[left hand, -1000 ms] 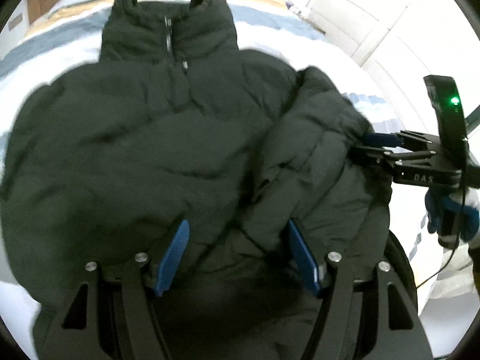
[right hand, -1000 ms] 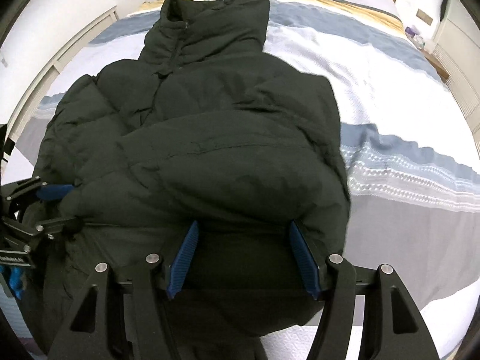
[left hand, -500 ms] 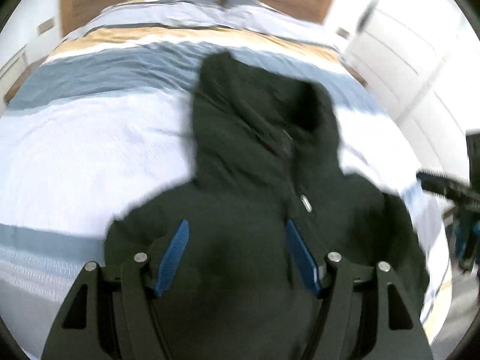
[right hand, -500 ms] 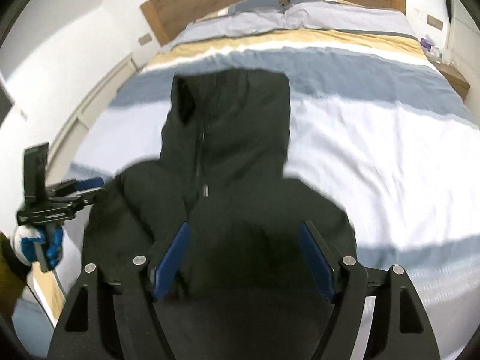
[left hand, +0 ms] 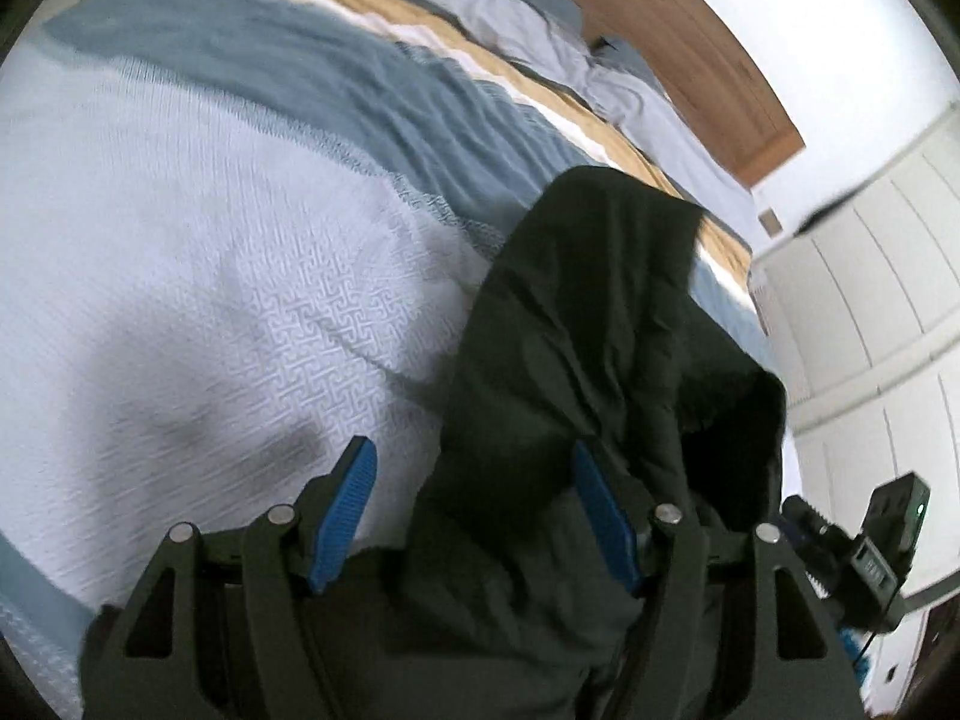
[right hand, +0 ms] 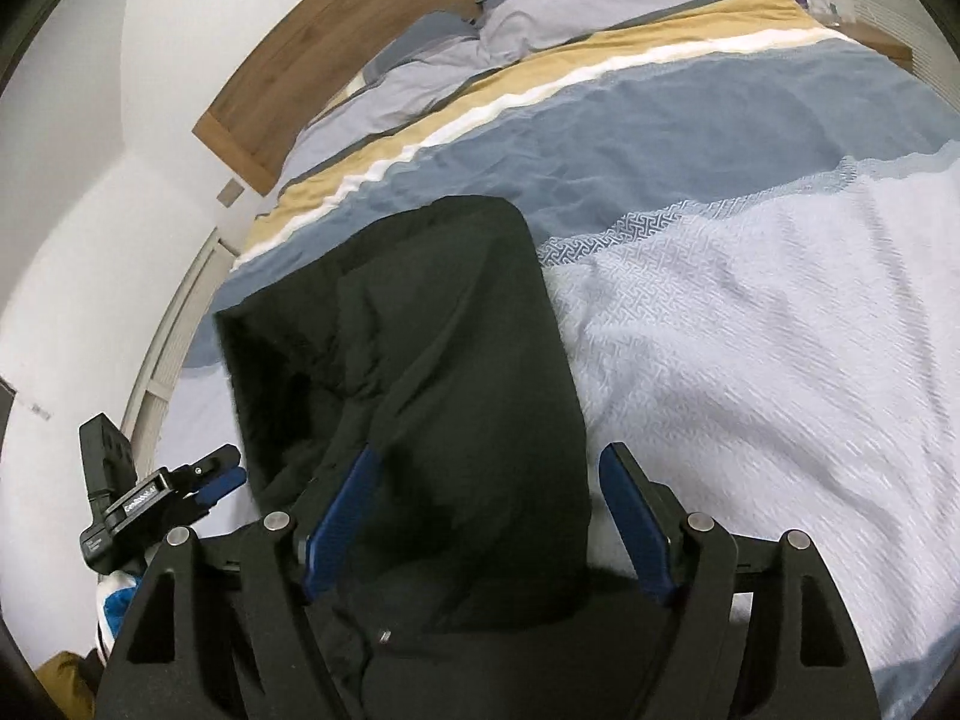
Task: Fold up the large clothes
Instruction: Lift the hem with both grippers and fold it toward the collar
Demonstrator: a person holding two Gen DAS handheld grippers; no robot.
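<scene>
A dark green puffer jacket (left hand: pixel 588 330) lies on the bed, its hood end toward the pillows. My left gripper (left hand: pixel 474 510) hovers open over the jacket's left edge. Its right pad is above the fabric and its left pad above the bedspread. In the right wrist view the jacket (right hand: pixel 420 330) runs up the middle. My right gripper (right hand: pixel 486 510) stands open and wide above it, with cloth below the jaws and no pad pressing. Each gripper shows in the other's view, the right gripper (left hand: pixel 801 519) low right and the left gripper (right hand: pixel 231 465) low left.
A white patterned bedspread (left hand: pixel 240 270) with blue and tan bands covers the bed (right hand: pixel 750 330). Pillows (right hand: pixel 540 18) and a wooden headboard (left hand: pixel 690 42) lie beyond. White wardrobe doors (left hand: pixel 870 300) stand at the bed's side. A gloved hand (right hand: pixel 117 600) holds the left gripper.
Both grippers have swept from over the jacket's lower body up toward its hood and the head of the bed. The views have rolled. The right jaws stand wider than before.
</scene>
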